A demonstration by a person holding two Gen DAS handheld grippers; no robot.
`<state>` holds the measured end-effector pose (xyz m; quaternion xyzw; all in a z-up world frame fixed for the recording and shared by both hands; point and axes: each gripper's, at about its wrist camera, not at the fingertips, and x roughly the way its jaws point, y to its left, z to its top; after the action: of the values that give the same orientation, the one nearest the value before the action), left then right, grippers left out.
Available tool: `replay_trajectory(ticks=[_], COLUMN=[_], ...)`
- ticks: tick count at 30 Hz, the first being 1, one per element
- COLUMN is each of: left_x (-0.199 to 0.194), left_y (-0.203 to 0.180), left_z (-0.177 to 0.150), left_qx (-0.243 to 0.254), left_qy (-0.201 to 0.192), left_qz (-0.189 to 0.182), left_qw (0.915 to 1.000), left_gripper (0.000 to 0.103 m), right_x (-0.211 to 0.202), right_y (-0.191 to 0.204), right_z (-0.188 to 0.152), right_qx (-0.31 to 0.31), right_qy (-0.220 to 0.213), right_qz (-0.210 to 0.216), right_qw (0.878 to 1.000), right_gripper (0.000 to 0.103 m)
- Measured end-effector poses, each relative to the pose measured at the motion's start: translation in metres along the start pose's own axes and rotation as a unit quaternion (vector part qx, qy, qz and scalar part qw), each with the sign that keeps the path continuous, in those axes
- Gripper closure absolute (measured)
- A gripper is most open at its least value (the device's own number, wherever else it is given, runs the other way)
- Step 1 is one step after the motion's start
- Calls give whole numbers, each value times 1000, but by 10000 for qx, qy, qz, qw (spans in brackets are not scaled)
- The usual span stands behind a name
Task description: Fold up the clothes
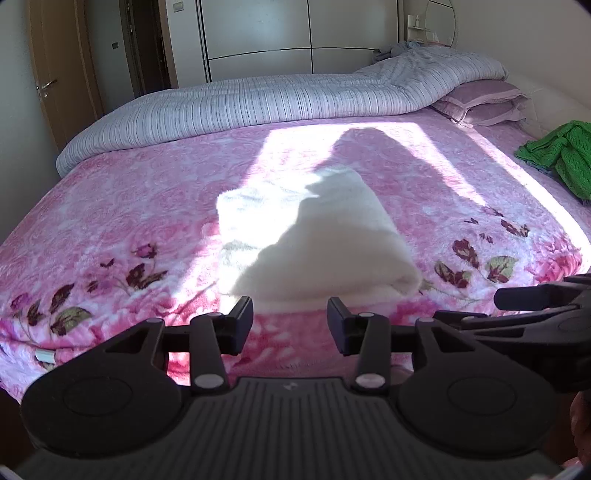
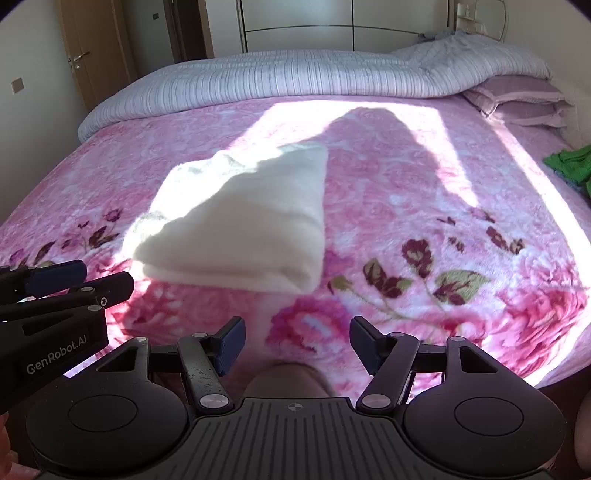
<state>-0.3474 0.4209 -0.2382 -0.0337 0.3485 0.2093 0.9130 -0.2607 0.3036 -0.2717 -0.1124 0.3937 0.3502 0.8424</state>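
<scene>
1. Closest to the lens, the left tongs [image 1: 290, 319] stood spread wide with nothing between the fingers, poised just short of the near edge of the folded white garment [image 1: 314, 236].
2. Right tongs [image 2: 297, 343] were likewise spread wide and empty, low over the pink floral blanket [image 2: 424, 229], with the garment ahead and to their left, not touching.
3. That white garment lay folded into a thick, layered bundle on the blanket, toward the near side of the bed, partly in sunlight and partly in a person's shadow.
4. Open blanket surrounded the bundle on every side, with broad free room to its left and right.
5. Along the far edge of the bed ran a rolled striped quilt [image 1: 280, 101], with purple pillows [image 1: 480, 101] at its right end.
6. A green knitted garment [image 1: 561, 155] sat crumpled at the bed's right edge, well apart from the white one.
7. Beyond the bed stood a wooden door [image 1: 55, 77] and pale wardrobe panels [image 1: 295, 33].
</scene>
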Motion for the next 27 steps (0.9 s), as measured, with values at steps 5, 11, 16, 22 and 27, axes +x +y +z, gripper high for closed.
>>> replay_trajectory(ticks=[5, 11, 16, 22, 27], left_x=[18, 37, 50, 64, 75], left_y=[2, 3, 3, 11, 83], left_z=[1, 2, 2, 4, 17], left_qx=[-29, -31, -9, -45, -1117], left_qy=[203, 420, 572, 715, 635], left_qz=[-1, 17, 18, -113, -742], left_qw=[9998, 9991, 9984, 9974, 9889], left_gripper=[63, 63, 63, 63, 62], right_x=[11, 30, 42, 53, 49], right_y=[-1, -4, -9, -16, -43], right_z=[5, 7, 9, 11, 26], right_qx=[-57, -71, -32, -8, 167], right_qy=[39, 256, 357, 495, 274], right_qz=[-55, -29, -39, -4, 167], right_qw=[10000, 9996, 9994, 9988, 9993], right_gripper=[37, 37, 37, 37, 37])
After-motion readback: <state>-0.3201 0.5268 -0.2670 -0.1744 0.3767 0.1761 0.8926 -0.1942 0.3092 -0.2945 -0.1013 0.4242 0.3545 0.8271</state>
